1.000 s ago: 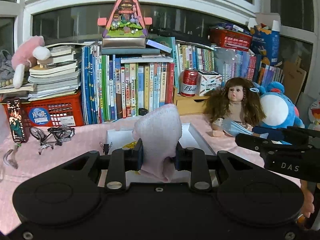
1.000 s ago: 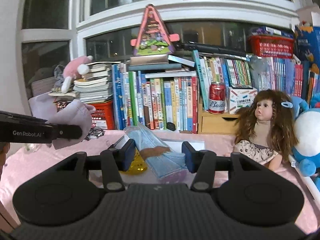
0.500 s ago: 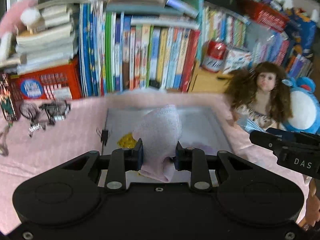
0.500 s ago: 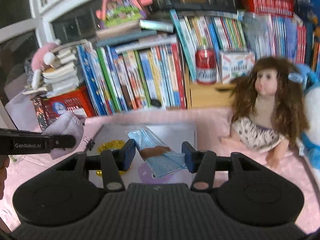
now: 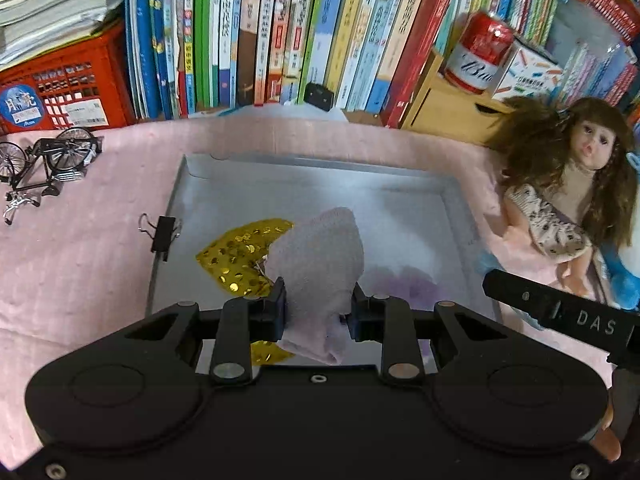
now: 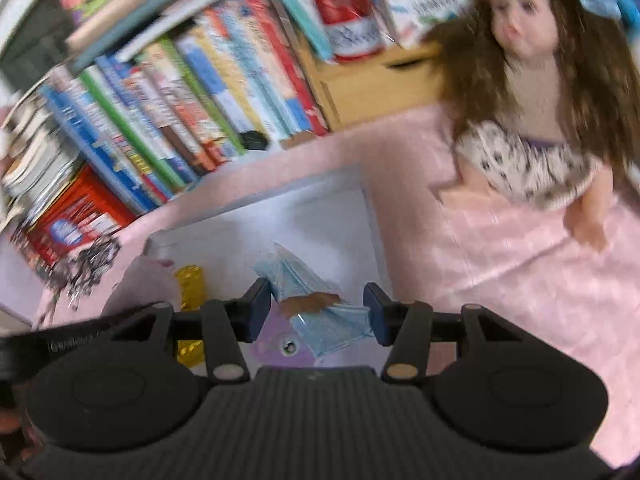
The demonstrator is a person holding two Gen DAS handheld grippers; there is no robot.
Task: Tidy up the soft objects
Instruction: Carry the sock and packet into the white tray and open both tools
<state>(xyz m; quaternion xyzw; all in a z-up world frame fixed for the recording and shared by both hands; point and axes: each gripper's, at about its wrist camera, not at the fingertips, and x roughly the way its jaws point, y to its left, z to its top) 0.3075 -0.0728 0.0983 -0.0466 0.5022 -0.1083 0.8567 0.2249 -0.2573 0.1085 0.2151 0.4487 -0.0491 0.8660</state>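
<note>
- The left gripper (image 5: 318,306) clenches a pink sock (image 5: 320,264) above the white tray (image 5: 452,200).
- The right gripper (image 6: 318,308) grasps a blue face mask (image 6: 320,312) over that tray.

the pale pink cloth (image 5: 320,248) looked soft and fuzzy, like terry. the tray (image 5: 320,168) had a dull, smooth metal sheen. a gold sequinned piece (image 5: 236,256) glittered. the blue packet (image 6: 320,308) looked like glossy, crinkled plastic film. the pink table cover (image 5: 72,240) was matt, faintly textured fabric. the left gripper (image 5: 318,308) was matt black plastic.
</note>
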